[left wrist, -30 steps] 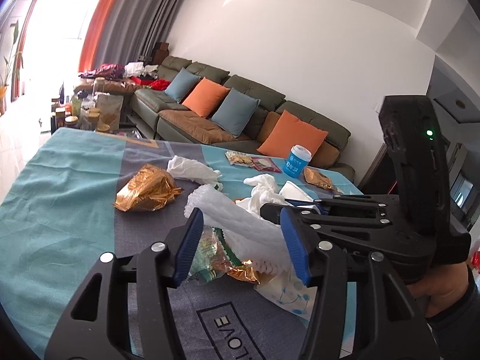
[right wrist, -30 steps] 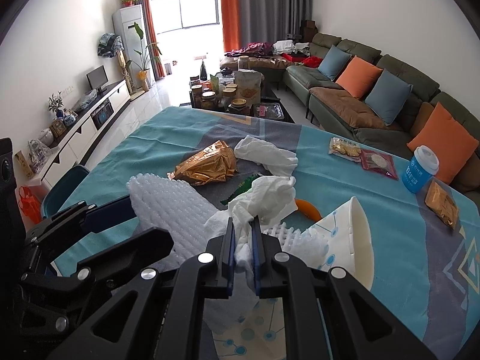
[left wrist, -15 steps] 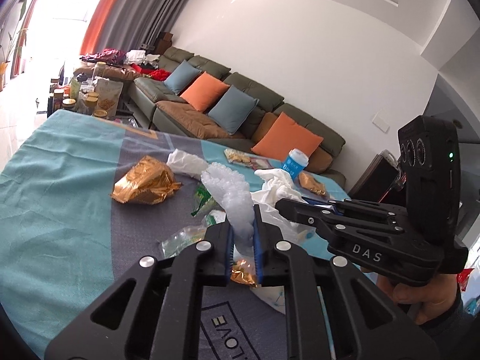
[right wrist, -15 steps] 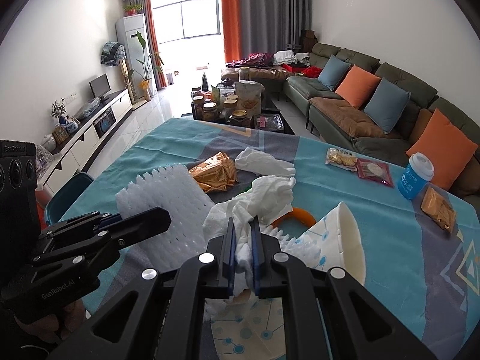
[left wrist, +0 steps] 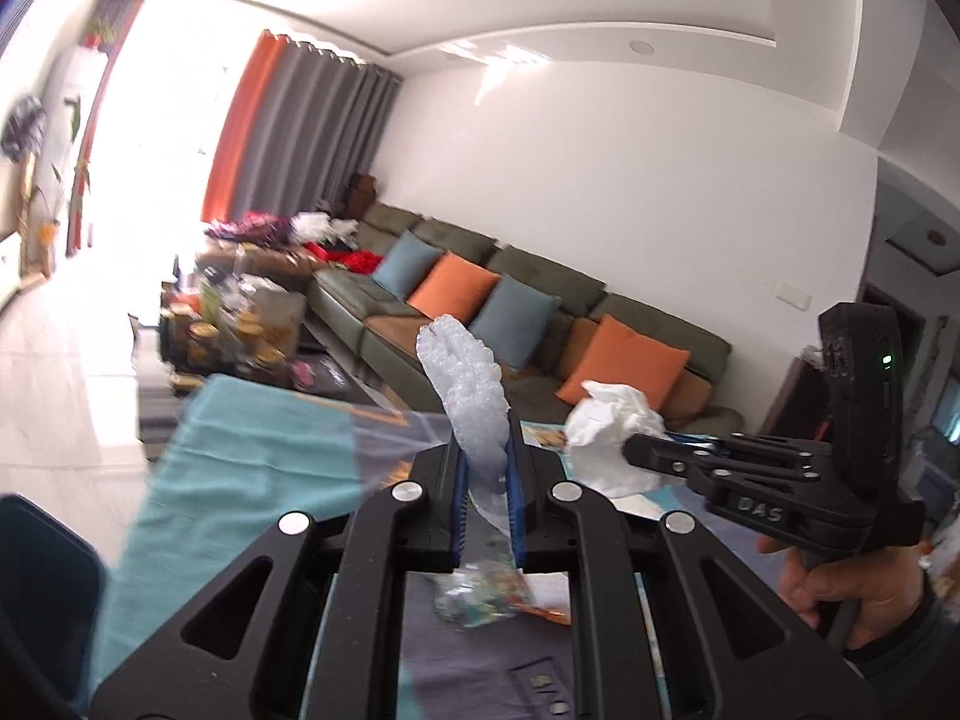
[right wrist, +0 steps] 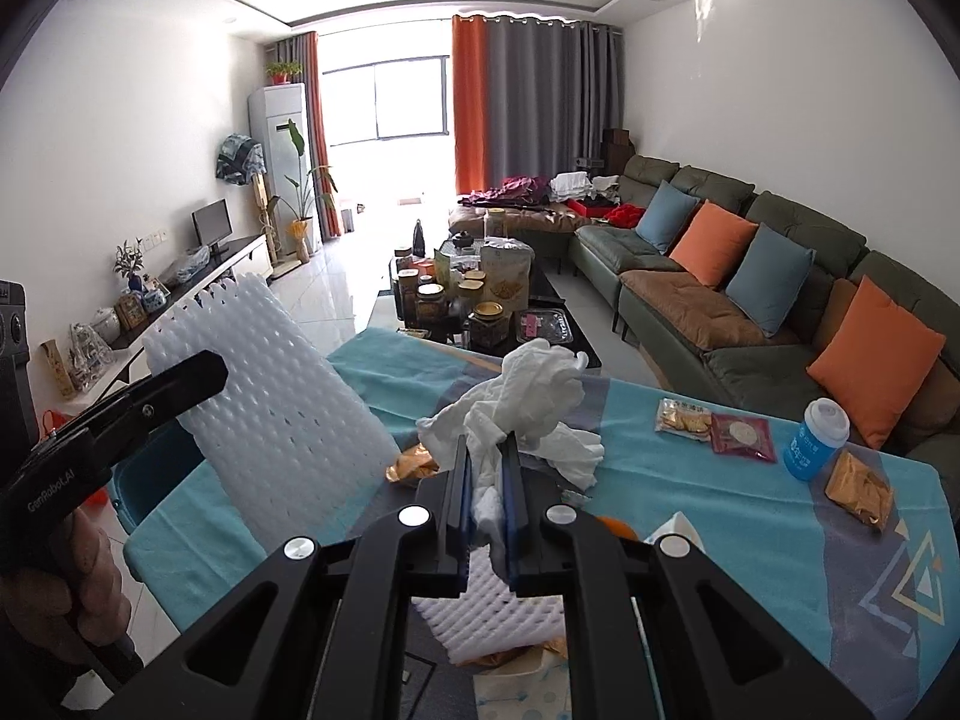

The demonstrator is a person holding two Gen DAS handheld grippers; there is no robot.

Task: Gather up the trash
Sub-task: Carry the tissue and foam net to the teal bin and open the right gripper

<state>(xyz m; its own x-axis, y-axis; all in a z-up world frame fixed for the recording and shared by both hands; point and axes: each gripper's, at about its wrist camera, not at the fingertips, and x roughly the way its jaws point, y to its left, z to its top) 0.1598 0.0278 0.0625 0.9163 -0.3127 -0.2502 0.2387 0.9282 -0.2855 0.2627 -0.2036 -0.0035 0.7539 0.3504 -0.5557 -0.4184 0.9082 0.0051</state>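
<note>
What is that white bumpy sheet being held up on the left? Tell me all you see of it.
The white foam net sheet looks like soft packing foam, dimpled all over with rows of small slits and a scalloped top edge. The left gripper is shut on its lower end, holding it upright and tilted above the table. Nothing else visibly touches it.

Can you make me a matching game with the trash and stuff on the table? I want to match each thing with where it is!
Things:
1. white foam net
2. crumpled tissue
3. blue cup
4. orange cushion

Places:
A. on the sofa
B. pinched in the right gripper
C. standing on the table
D. pinched in the left gripper

Pairs: 1-D, 2-B, 3-C, 4-A
</note>
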